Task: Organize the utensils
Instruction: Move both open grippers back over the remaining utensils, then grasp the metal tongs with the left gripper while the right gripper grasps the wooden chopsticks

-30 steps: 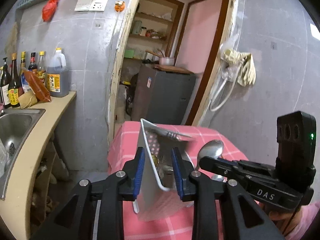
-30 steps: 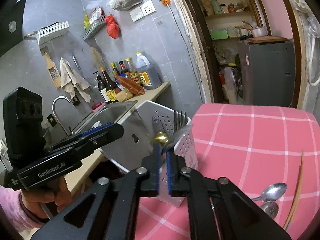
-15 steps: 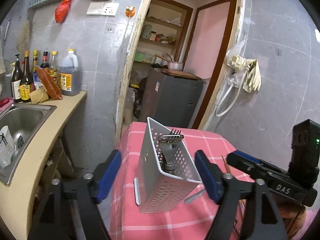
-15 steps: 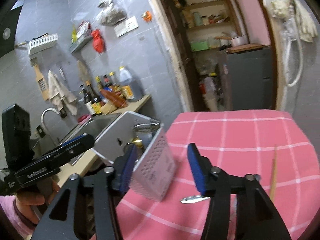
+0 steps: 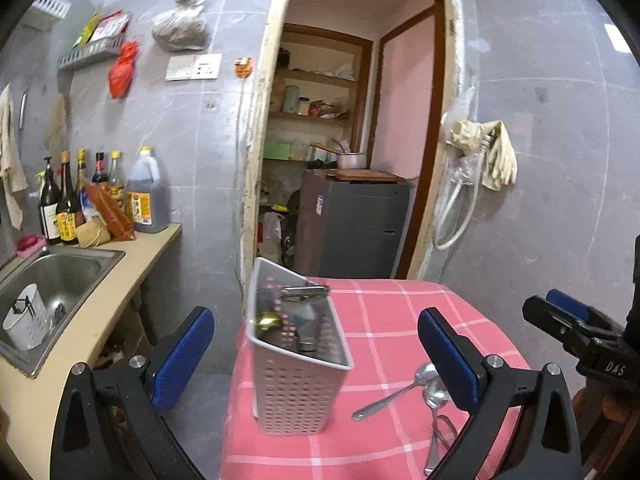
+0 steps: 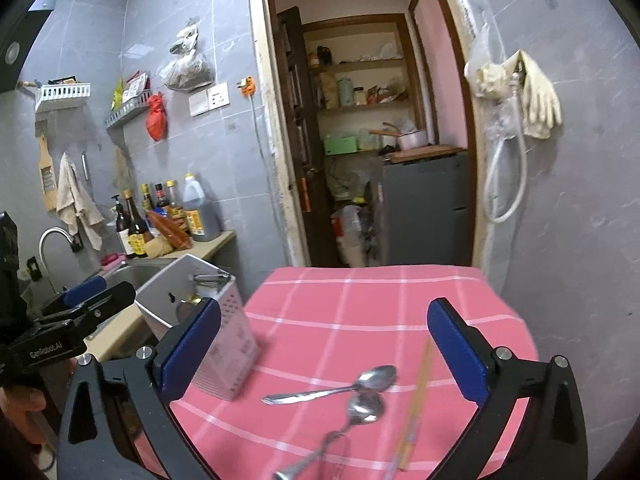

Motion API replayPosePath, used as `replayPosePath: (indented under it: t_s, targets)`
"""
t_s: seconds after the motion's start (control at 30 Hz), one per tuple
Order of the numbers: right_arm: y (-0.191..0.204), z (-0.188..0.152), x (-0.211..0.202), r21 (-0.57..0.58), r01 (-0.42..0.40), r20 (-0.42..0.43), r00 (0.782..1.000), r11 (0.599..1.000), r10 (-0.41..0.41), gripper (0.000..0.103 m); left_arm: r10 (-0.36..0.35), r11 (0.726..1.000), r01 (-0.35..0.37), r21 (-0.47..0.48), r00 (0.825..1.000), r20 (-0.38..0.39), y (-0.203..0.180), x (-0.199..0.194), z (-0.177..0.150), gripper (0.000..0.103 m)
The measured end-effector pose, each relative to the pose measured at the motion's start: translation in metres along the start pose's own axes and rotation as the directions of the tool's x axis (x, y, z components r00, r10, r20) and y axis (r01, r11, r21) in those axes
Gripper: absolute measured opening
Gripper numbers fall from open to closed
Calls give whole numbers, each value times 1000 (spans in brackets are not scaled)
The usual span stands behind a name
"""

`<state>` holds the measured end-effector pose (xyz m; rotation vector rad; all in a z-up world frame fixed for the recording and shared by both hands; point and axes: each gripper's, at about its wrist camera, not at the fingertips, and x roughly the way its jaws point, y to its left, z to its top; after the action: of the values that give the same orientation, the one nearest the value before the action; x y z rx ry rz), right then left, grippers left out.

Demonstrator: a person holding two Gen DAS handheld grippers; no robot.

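Observation:
A white perforated utensil holder [image 5: 298, 356] stands on the pink checked table [image 5: 384, 320], with a fork and other utensils inside. It also shows at the left in the right wrist view [image 6: 224, 344]. Two spoons [image 6: 352, 388] and yellow chopsticks [image 6: 416, 396] lie on the cloth to its right; the spoons also show in the left wrist view [image 5: 420, 388]. My left gripper [image 5: 316, 356] is open and empty, its jaws wide on either side of the holder, nearer the camera. My right gripper [image 6: 324, 350] is open and empty above the spoons.
A counter with a steel sink [image 5: 52, 280] and several bottles [image 5: 96, 200] runs along the left. A white cup [image 5: 26, 322] sits in the sink. A doorway with a grey cabinet [image 5: 352, 228] lies behind the table. The table edge drops off at left.
Both grippers have opened wide and pulled back. The right one let go of the fork and gold-ended utensil into the holder; the left one released the holder, which now stands free.

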<state>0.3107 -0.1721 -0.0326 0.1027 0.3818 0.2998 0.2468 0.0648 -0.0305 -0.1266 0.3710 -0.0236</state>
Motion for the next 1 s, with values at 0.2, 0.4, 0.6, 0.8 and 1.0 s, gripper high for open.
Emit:
replayPosePath:
  t_s: [0.2,0.4,0.6,0.8,1.0]
  targets:
    - [-27,-1,-19,-24,56,-3,998,998,-56,101,-28,999,28,33,1000,12,-34,-3,-10,103]
    - [-59,-9,-22,-37,98,-46,994,994,-100,101,-57,996,58,68,998,-18,-67,4,-24,103]
    - [-92,-25,-10,-36,115,-120,986,993,-119,101,-78,993,85,82,993,-85,-89,17,-44,103]
    - [-121,-48,24,-11,110,-230,967,994,-110,101,-89,993,104,64,975,-206,-101,37,-74,103]
    - [-138,-70,62,2,67,-349,935,998,-62,101,-105,992,123,29,931,-349,-106,59,-102,103]
